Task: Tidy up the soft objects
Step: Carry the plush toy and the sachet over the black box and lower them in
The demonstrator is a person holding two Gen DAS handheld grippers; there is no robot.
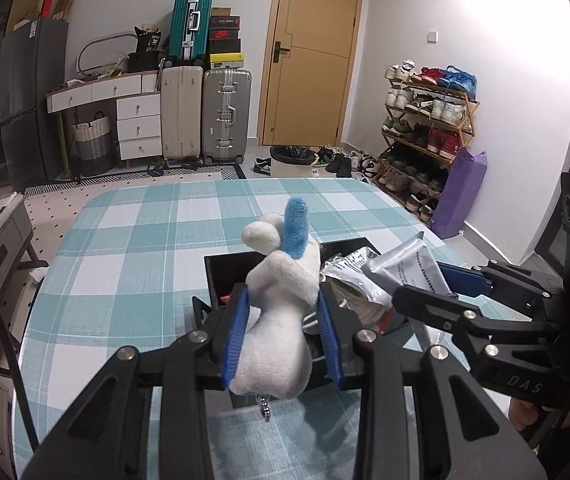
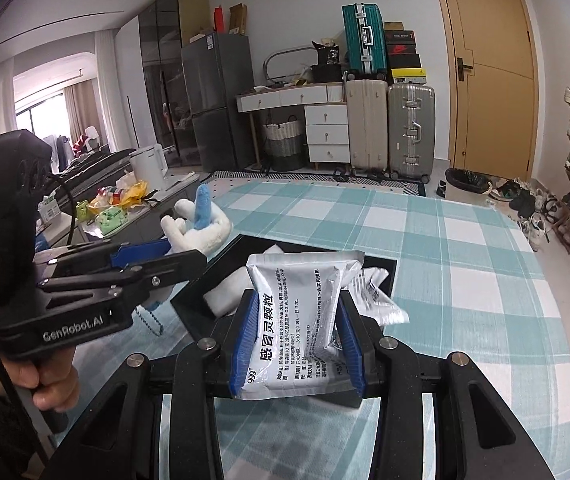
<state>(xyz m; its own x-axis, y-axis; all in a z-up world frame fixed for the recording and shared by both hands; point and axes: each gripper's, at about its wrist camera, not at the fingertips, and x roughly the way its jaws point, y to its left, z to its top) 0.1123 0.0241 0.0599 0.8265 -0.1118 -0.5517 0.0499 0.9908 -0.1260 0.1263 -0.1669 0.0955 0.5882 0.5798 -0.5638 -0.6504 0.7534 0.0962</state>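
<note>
Right wrist view: right gripper (image 2: 298, 336) clamps a silver sachet (image 2: 301, 312) over the black tray (image 2: 221, 264); left gripper (image 1: 283, 332) squeezes a plush toy (image 1: 281, 304).

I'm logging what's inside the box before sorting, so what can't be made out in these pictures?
- Left wrist view: the black box interior, mostly hidden by the plush toy in the left gripper.
- Right wrist view: the box's near part, covered by the silver sachet in the right gripper.
- Sachet small print: too small.
</note>
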